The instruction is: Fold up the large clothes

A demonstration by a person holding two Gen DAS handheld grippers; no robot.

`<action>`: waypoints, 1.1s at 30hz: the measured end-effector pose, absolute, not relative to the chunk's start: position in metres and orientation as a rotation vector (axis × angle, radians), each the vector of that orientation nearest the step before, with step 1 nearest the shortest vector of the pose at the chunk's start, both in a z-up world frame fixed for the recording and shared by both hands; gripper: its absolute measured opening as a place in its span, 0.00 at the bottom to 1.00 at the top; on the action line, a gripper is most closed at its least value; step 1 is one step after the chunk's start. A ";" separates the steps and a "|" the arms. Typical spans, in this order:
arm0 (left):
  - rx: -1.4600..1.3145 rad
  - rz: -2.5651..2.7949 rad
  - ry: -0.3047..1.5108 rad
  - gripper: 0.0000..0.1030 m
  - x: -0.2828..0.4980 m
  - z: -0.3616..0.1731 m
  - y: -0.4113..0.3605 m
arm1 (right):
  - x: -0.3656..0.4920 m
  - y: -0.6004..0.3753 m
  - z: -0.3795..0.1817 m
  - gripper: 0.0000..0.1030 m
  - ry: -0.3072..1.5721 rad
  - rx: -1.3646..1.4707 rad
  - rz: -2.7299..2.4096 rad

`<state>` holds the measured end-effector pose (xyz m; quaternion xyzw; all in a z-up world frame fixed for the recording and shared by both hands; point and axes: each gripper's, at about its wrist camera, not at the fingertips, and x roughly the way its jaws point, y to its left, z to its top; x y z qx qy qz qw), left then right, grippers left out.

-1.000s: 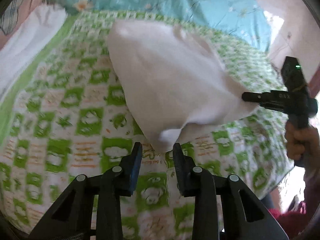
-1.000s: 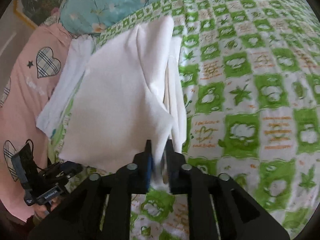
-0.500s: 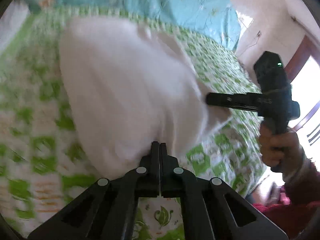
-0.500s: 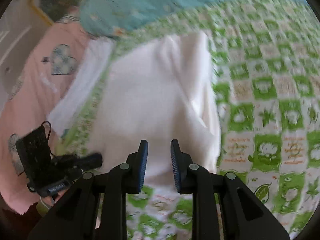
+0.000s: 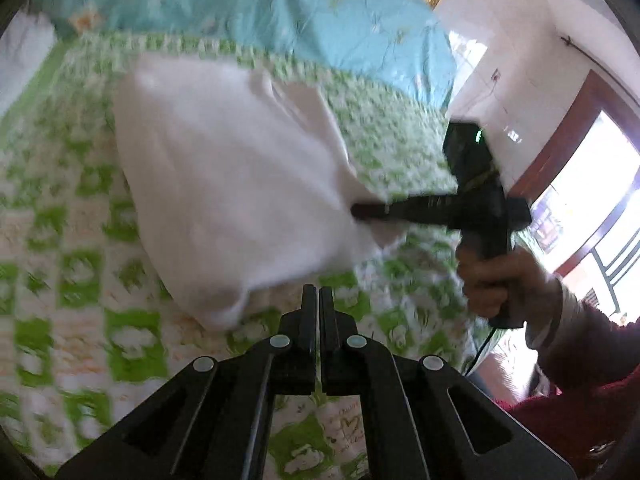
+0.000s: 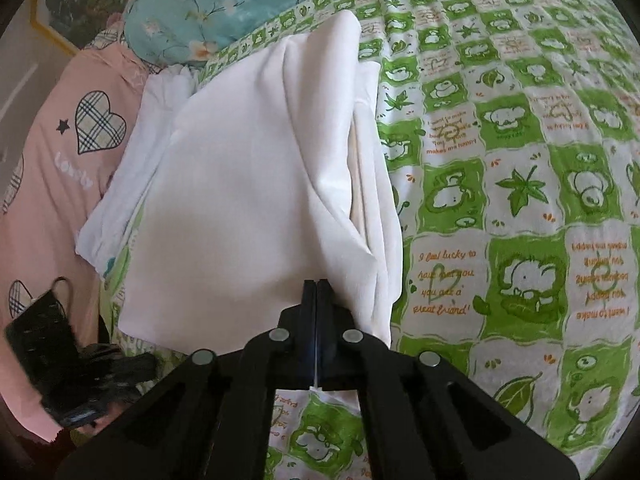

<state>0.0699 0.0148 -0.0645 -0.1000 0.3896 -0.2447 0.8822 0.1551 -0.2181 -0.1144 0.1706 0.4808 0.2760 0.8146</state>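
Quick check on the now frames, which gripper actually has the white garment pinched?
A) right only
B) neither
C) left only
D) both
A. In the right wrist view the right gripper is shut with a sliver of the white garment between its fingers, while in the left wrist view the left gripper is shut just off the cloth's edge, with only the green patterned bedsheet behind it.

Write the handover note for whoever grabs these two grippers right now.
Left hand-held gripper: shut by the white garment's near edge; too blurred to tell whether it pinches cloth.
Right hand-held gripper: shut on the garment's near edge.
Garment: partly folded in layers, lying on the green checked bedspread.
Left to do: probably one more fold, then flatten.
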 end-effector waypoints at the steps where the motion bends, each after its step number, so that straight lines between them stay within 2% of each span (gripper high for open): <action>1: -0.215 -0.498 0.793 0.01 0.072 -0.059 0.020 | 0.154 -0.219 -0.116 0.00 1.025 0.370 0.590; 5: -0.219 -0.445 0.754 0.01 0.090 -0.045 0.036 | 0.151 -0.221 -0.116 0.00 1.026 0.354 0.585; 10: -0.201 -0.441 0.841 0.00 0.114 -0.077 0.044 | 0.149 -0.218 -0.116 0.00 1.026 0.348 0.577; 16: -0.273 -0.455 0.823 0.00 0.113 -0.091 0.051 | 0.152 -0.219 -0.117 0.00 1.032 0.353 0.572; 22: -0.258 -0.424 0.817 0.00 0.107 -0.091 0.044 | 0.162 -0.222 -0.080 0.03 0.914 0.363 0.558; 28: -0.236 -0.412 0.830 0.00 0.108 -0.090 0.040 | 0.206 -0.216 -0.068 0.13 0.893 0.368 0.488; 30: -0.236 -0.401 0.839 0.00 0.108 -0.088 0.039 | 0.224 -0.213 -0.069 0.24 0.902 0.374 0.445; 31: -0.238 -0.391 0.849 0.00 0.109 -0.086 0.038 | 0.230 -0.212 -0.071 0.37 0.903 0.380 0.436; 32: -0.239 -0.381 0.859 0.00 0.110 -0.084 0.038 | 0.237 -0.210 -0.071 0.44 0.905 0.387 0.420; 33: -0.244 -0.364 0.874 0.01 0.111 -0.079 0.038 | 0.241 -0.210 -0.073 0.44 0.908 0.395 0.418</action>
